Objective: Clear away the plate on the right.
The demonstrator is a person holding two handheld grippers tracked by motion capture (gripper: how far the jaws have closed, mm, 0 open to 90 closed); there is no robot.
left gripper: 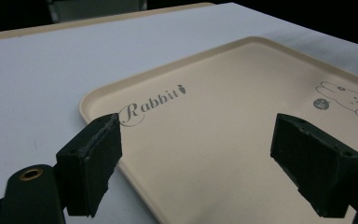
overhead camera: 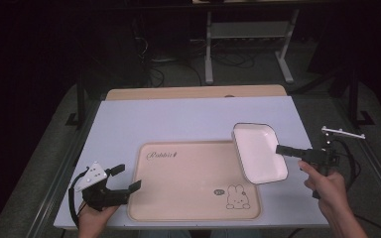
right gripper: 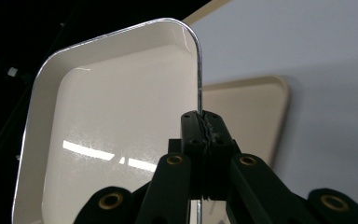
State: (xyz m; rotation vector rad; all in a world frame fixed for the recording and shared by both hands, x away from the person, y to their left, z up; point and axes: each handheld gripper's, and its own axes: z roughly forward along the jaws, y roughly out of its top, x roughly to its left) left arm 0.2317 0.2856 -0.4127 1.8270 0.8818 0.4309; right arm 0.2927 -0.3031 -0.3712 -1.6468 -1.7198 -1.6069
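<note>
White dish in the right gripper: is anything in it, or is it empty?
Empty. The white dish shows a bare glossy inside in the high view and right gripper view, with only light reflections. The right gripper is shut on its rim.

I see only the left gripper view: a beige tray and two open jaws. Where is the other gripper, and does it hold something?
Observer: The right gripper is at the tray's right edge, shut on the rim of a white dish.
Operator: Does the dish rest on the tray?
Observer: I cannot tell; in the high view it overlaps the tray's right edge, and in the right gripper view the rim is pinched between the jaws.
Operator: Is anything in the dish?
Observer: No, its inside is bare white.
Operator: And where is my gripper?
Observer: The left gripper is open at the tray's near left corner.
</note>
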